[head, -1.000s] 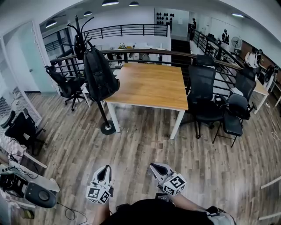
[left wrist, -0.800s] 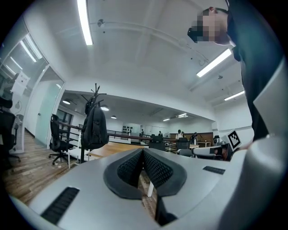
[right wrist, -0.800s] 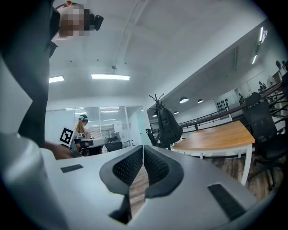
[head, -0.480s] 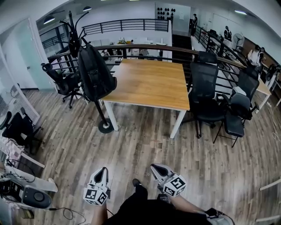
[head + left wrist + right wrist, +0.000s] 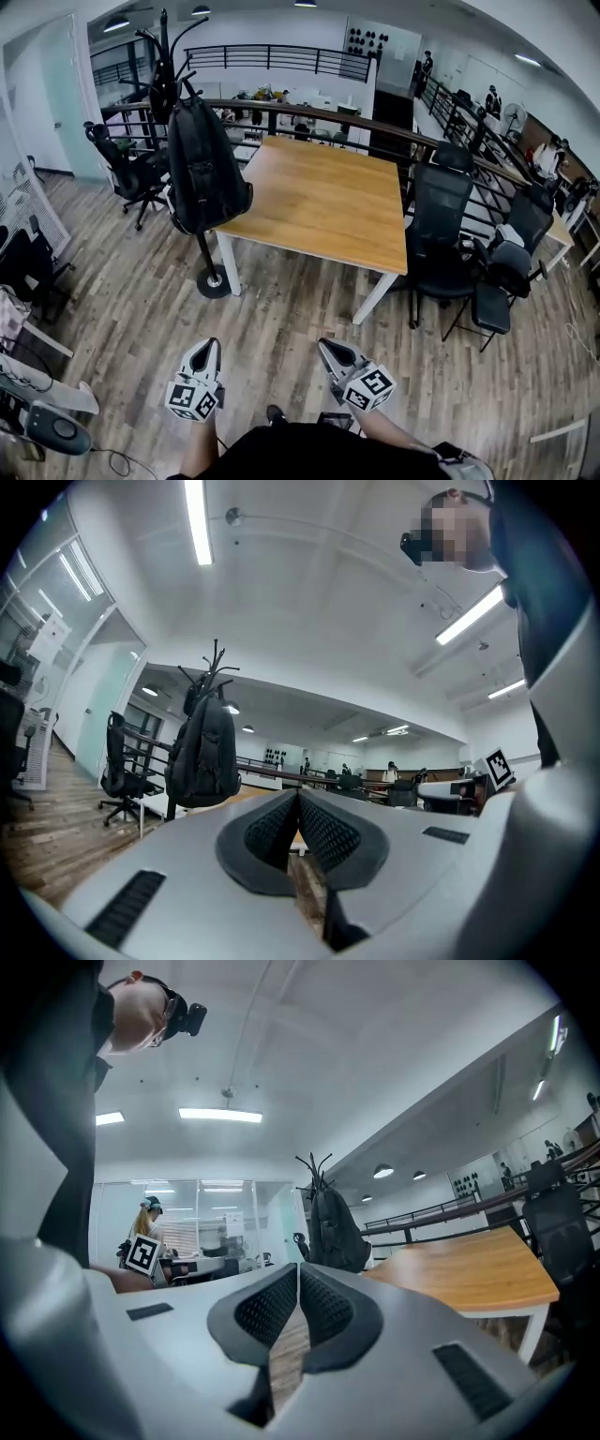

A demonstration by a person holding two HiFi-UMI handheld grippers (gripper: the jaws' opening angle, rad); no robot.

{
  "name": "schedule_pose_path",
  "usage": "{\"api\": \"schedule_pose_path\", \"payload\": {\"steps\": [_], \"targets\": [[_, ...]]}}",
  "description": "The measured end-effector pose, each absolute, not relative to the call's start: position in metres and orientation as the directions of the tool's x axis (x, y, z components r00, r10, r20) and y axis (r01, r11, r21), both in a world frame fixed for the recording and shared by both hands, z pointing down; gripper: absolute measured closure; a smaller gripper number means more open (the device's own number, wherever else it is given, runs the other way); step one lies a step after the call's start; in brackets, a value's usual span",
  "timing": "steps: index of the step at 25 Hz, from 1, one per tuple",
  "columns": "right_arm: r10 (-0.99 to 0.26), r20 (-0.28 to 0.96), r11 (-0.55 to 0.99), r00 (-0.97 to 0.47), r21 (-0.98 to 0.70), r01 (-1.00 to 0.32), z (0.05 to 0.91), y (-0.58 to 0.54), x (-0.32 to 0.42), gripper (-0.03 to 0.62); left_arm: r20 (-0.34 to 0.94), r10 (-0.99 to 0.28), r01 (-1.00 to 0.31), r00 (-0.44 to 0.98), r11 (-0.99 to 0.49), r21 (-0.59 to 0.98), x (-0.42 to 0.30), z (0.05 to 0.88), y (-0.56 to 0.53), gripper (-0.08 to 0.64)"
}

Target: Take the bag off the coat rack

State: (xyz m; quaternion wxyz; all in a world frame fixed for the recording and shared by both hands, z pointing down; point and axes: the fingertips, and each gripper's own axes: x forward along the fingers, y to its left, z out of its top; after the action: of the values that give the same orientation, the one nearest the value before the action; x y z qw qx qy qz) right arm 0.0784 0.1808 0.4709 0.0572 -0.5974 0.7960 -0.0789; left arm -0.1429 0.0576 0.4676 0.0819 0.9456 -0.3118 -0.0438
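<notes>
Closer now comes the coat rack (image 5: 202, 255), bigger in the head view than a second ago, and the wooden table (image 5: 323, 197) has swung round a touch as the person walks up. Both tools have drifted a little leftward low in that view. The bag (image 5: 204, 164), black and bulky, hangs from the top of the rack just off the table's left corner, its lower side overlapping the table edge from this angle. The rack's round base (image 5: 214, 282) sits on the plank floor beside the table's near left leg.

Left gripper (image 5: 207, 345) is clenched, jaws pressed together with nothing between them, well short of the table. Through its own camera the closed tips (image 5: 297, 795) point toward the bag (image 5: 204, 752), hanging off to the left. Right gripper (image 5: 324, 346) is likewise clamped tight and empty, also well apart from the table's near edge. Its camera shows the bag (image 5: 336, 1227) just above the tips (image 5: 299, 1267), with the table (image 5: 469, 1274) stretching off to the right. Black office chairs (image 5: 441, 225) crowd the table's far right side.
</notes>
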Motion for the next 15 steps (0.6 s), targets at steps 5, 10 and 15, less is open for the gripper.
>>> {"api": "schedule_pose_path", "payload": {"steps": [5, 10, 15], "targets": [[-0.951, -0.028, 0.308, -0.308, -0.186, -0.933, 0.456, 0.127, 0.087, 0.557, -0.063, -0.590, -0.571, 0.805, -0.799, 0.189, -0.132, 0.458, 0.011, 0.546], [-0.951, -0.025, 0.303, -0.307, -0.258, -0.918, 0.463, 0.105, 0.095, 0.557, 0.017, -0.557, -0.546, 0.830, -0.807, 0.225, -0.118, 0.465, -0.011, 0.546], [-0.946, 0.019, 0.305, -0.323, -0.282, -0.910, 0.476, 0.081, 0.105, 0.557, 0.020, -0.554, -0.542, 0.832, -0.806, 0.237, -0.111, 0.452, -0.034, 0.546]]}}
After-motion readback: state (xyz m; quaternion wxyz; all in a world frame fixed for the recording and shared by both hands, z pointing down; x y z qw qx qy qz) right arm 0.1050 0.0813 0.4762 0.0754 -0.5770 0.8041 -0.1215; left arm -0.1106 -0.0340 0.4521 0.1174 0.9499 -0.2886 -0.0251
